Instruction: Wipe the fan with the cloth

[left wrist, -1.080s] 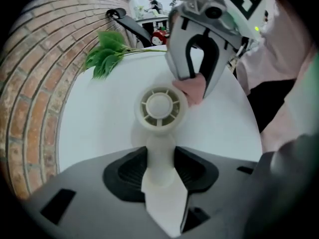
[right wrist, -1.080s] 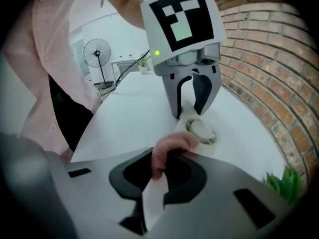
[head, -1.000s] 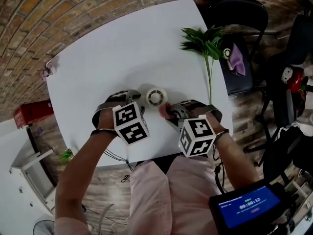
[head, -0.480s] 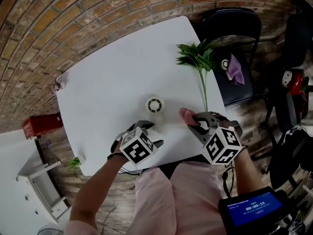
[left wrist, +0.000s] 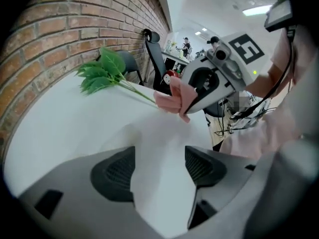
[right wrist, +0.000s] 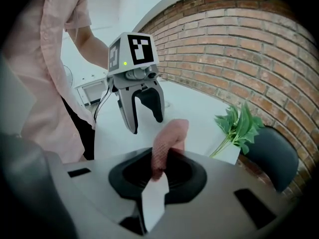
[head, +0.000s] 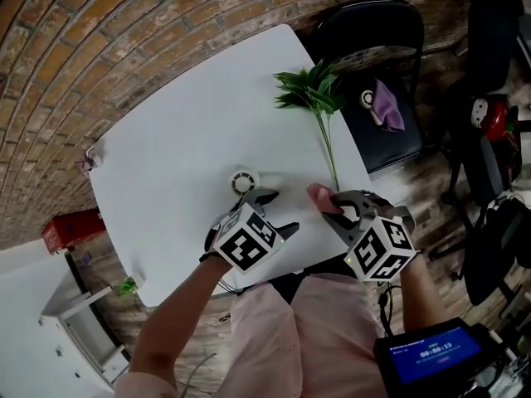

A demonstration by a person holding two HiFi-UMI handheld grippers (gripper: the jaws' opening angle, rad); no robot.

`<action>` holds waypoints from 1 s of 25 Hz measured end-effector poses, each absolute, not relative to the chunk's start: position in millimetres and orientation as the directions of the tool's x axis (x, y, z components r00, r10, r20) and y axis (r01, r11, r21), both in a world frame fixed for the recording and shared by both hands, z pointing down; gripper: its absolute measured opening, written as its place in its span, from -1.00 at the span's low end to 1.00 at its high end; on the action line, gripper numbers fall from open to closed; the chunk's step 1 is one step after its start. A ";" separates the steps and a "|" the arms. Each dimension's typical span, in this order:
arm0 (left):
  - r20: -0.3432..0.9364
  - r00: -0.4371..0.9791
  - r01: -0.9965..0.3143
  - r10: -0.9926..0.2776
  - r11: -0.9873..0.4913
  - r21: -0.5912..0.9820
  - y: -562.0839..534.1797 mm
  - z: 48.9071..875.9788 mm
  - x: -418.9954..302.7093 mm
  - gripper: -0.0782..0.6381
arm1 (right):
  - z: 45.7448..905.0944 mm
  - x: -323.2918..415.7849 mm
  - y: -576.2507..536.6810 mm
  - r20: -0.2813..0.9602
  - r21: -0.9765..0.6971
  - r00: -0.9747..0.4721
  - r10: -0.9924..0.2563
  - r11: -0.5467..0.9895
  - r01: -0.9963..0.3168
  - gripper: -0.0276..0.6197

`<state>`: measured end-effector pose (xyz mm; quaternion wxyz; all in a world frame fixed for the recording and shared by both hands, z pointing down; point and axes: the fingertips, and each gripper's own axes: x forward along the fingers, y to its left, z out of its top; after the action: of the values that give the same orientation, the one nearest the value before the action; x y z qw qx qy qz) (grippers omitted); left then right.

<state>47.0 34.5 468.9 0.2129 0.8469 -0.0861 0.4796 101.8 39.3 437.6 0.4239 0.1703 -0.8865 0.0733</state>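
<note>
Both grippers have drawn back from the small round white fan [head: 243,182], which now stands alone on the white worktop [head: 166,139], just beyond the tips of the left jaws. The pink mesh cloth [right wrist: 168,142] is pinched in the right gripper [right wrist: 157,176], whose jaws are closed on it, with a bunch sticking out past their tips. The left gripper [left wrist: 159,168] has just been opening its jaws; they stand wide, with only bare worktop between them. A green leafy sprig [head: 309,96] lies beyond the right jaws.
</note>
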 end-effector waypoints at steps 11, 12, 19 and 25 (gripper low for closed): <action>0.920 0.386 -0.194 -0.070 -0.981 0.007 -23.3 440.1 -8.7 0.28 | 433.6 81.4 39.8 0.758 -0.021 -0.620 -0.203 0.942 -0.334 -0.77; 0.931 0.359 -0.153 -0.059 -0.988 -0.004 -23.0 448.1 -10.8 0.31 | 434.8 77.6 40.7 0.757 -0.035 -0.625 -0.191 0.943 -0.331 -0.77; 0.967 0.254 0.033 0.011 -0.999 0.003 -24.1 493.6 -19.8 0.37 | 450.7 42.4 54.1 0.762 -0.118 -0.639 -0.106 0.947 -0.298 -0.76; 0.974 0.225 0.062 0.015 -0.998 0.001 -28.3 501.2 -22.1 0.27 | 466.4 5.4 59.7 0.747 -0.196 -0.661 -0.068 0.928 -0.318 -0.76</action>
<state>-22.1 -28.3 501.2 -0.0189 0.7825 0.0246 0.6219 5.4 59.7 466.4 0.3971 0.1075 -0.8978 0.1569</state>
